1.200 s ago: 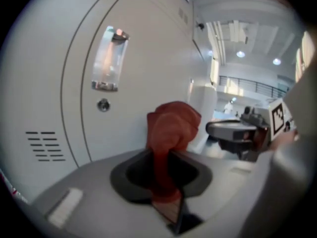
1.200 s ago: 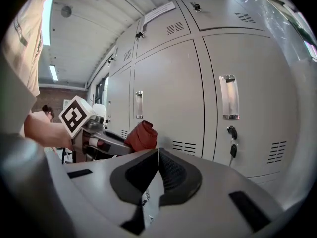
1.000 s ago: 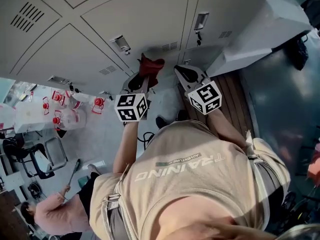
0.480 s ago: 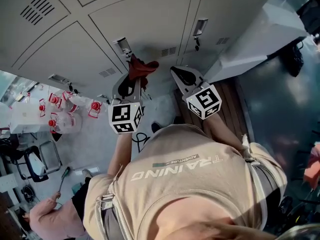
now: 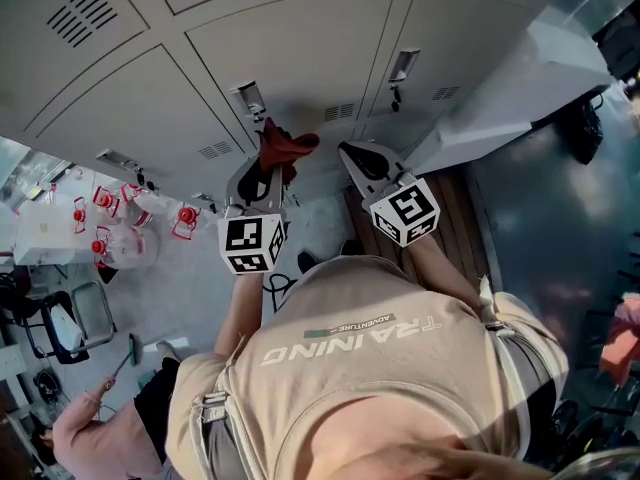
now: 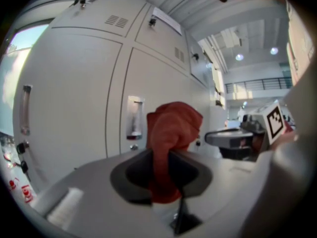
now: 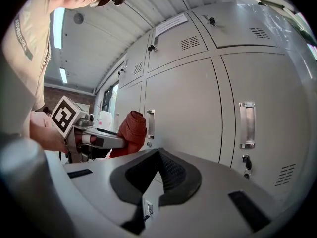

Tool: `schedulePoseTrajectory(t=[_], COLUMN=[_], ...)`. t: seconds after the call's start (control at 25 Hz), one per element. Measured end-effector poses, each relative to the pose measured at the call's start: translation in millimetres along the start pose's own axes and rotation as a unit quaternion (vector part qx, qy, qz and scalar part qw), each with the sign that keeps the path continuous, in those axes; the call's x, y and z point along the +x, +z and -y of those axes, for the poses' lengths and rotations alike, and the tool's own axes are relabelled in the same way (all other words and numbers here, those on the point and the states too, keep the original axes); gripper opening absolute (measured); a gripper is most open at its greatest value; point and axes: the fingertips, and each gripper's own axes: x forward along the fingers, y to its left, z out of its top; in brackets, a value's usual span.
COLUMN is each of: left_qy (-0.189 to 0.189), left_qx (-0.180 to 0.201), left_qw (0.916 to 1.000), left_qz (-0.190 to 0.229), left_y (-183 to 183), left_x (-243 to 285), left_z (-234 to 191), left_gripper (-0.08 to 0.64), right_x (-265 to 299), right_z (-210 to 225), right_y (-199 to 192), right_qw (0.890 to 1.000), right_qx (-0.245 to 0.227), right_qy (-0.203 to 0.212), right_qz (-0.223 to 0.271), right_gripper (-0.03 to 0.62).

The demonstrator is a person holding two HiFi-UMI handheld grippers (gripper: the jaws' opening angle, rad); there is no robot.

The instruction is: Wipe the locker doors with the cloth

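Note:
A bunched red cloth (image 5: 281, 146) (image 6: 171, 133) (image 7: 129, 131) is pinched in my left gripper (image 5: 266, 173) (image 6: 161, 175), which is shut on it. The cloth's top sits close to a grey locker door (image 5: 290, 48) (image 6: 148, 93), just below and right of its metal handle (image 5: 248, 98) (image 6: 134, 118); whether it touches the door I cannot tell. My right gripper (image 5: 358, 156) (image 7: 157, 175) hangs to the right of the cloth with its jaws shut and nothing between them, pointed at the neighbouring locker door (image 7: 185, 108).
Grey lockers fill the top of the head view, with a second handle (image 5: 402, 66) (image 7: 246, 124) and a keyed lock (image 7: 245, 162) on the right. A wooden bench (image 5: 460, 198) lies below right. Red-capped bottles (image 5: 115, 223) stand at left. Another person (image 5: 95, 433) is at bottom left.
My left gripper with the red cloth has moved left and up, closer to the locker door's handle. The right gripper shifted only slightly.

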Motion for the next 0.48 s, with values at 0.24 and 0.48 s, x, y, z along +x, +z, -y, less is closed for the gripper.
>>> schedulePoseTrajectory(t=[0.24,0.48], left_qy=[0.013,0.023], left_qx=[-0.008,-0.012], left_qw=[0.9999,0.9996], left_qz=[-0.008,-0.006], left_y=[-12.8,-14.5], left_x=[-1.6,3.7], left_z=[-6.7,-22.5], left_gripper=[0.084,0.083], right_x=[8.6,15.2], right_z=[-1.4,2.6], right_y=[-6.0,-10.5], right_qw=[1.0,1.0], right_qx=[0.006,0.01], right_qy=[0.004,-0.002], right_qz=[-0.004,0.0], right_gripper=[0.014,0.014])
